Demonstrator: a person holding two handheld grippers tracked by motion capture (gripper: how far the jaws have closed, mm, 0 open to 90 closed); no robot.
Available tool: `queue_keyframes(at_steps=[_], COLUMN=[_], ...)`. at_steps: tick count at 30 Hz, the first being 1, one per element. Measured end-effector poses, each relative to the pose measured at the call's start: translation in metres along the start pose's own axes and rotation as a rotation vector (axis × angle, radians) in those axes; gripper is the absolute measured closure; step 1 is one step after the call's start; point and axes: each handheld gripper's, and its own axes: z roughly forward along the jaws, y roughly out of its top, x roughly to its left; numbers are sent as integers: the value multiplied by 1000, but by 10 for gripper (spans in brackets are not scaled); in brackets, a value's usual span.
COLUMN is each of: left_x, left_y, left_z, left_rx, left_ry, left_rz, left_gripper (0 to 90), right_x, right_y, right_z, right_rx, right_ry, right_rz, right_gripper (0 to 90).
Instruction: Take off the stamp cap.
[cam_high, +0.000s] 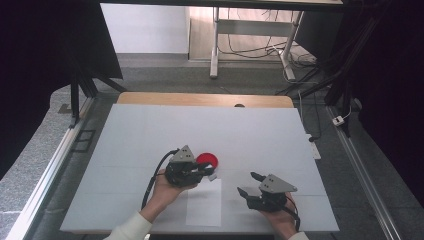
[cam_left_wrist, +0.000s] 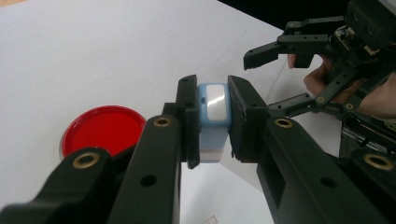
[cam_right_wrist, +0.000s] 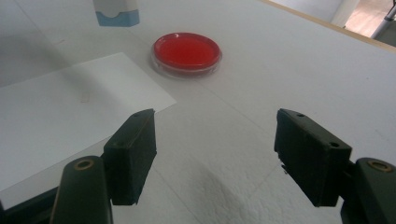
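My left gripper (cam_left_wrist: 213, 122) is shut on a small pale-blue and white block (cam_left_wrist: 214, 116), clamped between both jaws just above the table. In the high view that gripper (cam_high: 209, 172) sits beside a round red dish (cam_high: 207, 160). The same red dish (cam_left_wrist: 103, 130) lies to the left of the jaws in the left gripper view, and the dish (cam_right_wrist: 187, 52) lies ahead in the right gripper view. My right gripper (cam_high: 247, 183) is open and holds nothing, low over the table near the front right. The right gripper (cam_right_wrist: 215, 154) shows wide-apart jaws over bare tabletop; the block's end (cam_right_wrist: 116, 13) hangs at top left.
A white sheet of paper (cam_high: 204, 202) lies flat near the table's front edge, between the two hands. The white tabletop (cam_high: 150, 130) stretches back to a wooden strip (cam_high: 200, 99). Dark stands and cables stand beyond the table's far and right sides.
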Motion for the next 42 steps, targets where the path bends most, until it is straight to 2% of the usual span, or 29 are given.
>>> queue_keyframes(at_steps=[9, 18, 32, 42], left_x=[1, -1, -1, -2], left_y=[0, 0, 0, 0], left_z=[1, 3, 5, 4], left_rx=[-2, -3, 2, 2], left_ry=[0, -4, -6, -6], left_rz=[-3, -5, -2, 1], left_gripper=[748, 748, 748, 748], right_x=[7, 14, 28, 41], right_y=[1, 5, 10, 17], right_z=[8, 13, 24, 36], right_rx=[-1, 1, -16, -6], right_ry=[15, 5, 30, 50], right_rz=[-10, -24, -38, -52], right_gripper=[291, 292, 299, 303])
